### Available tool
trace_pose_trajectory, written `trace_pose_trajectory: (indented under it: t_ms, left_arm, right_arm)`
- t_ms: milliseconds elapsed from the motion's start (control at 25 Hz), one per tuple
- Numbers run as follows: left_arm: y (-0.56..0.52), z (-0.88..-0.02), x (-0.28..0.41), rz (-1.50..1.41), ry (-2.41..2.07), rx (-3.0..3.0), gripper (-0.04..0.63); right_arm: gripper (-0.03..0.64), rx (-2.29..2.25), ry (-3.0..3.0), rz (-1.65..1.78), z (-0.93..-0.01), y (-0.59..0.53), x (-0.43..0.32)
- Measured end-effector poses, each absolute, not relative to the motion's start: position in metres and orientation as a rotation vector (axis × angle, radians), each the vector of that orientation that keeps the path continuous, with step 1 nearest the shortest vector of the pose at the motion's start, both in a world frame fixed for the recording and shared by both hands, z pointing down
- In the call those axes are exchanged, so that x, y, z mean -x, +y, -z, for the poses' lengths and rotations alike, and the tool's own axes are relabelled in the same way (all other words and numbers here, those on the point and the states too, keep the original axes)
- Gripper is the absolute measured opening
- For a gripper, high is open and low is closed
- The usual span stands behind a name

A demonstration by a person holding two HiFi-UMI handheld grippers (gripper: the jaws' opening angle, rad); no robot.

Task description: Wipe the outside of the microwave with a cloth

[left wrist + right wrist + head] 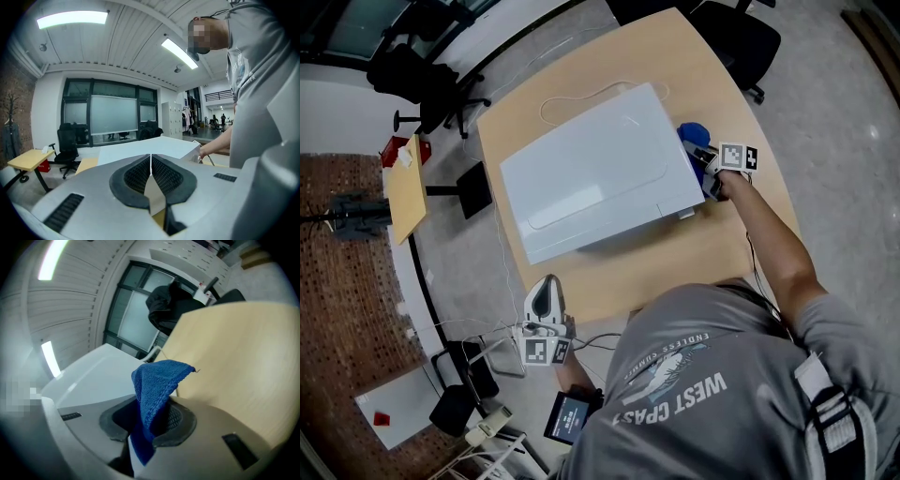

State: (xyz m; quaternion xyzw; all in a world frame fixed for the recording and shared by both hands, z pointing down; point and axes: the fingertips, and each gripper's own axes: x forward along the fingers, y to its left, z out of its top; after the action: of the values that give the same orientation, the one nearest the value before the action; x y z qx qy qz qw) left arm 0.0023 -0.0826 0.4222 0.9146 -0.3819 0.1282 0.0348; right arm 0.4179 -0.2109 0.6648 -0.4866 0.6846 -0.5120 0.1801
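A white microwave (pixel 591 173) stands in the middle of the wooden table (pixel 694 253). My right gripper (pixel 705 161) is at the microwave's right side, shut on a blue cloth (pixel 694 134) that sticks out past its jaws. The right gripper view shows the cloth (pixel 157 385) pinched between the black pads, with the microwave's white wall (pixel 98 376) just left of it. My left gripper (pixel 546 298) hovers at the table's near edge, in front of the microwave, jaws shut with nothing between them. In the left gripper view the microwave (pixel 150 147) lies ahead past the shut pads (pixel 166 176).
A white power cord (pixel 572 98) loops on the table behind the microwave. Black office chairs (pixel 422 80) stand beyond the table's far corners. A small side table (pixel 405 187) and cables with a power strip (pixel 492 422) are on the floor at the left.
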Motion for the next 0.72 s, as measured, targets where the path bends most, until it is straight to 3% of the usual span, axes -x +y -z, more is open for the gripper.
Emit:
trace_pose_trajectory:
  t_ms: [160, 320, 520, 720]
  left_arm:
    - [-0.088, -0.414, 0.006, -0.363, -1.188, -2.846, 0.029]
    - [-0.099, -0.414, 0.026, -0.309, -1.195, -2.856, 0.029]
    - [-0.108, -0.421, 0.050, -0.218, -1.160, -2.863, 0.029]
    - [-0.111, -0.428, 0.086, -0.159, -1.143, -2.866, 0.029]
  right_arm:
    - [0.092, 1.408, 2.222, 1.089, -0.558, -0.227, -0.425]
    - [0.093, 1.499, 2.737, 0.563, -0.464, -0.230, -0.384]
    - [0.094, 1.556, 3.393, 0.120, -0.475, -0.229, -0.317]
    - [0.094, 1.545, 3.642, 0.070, -0.485, -0.232, -0.264]
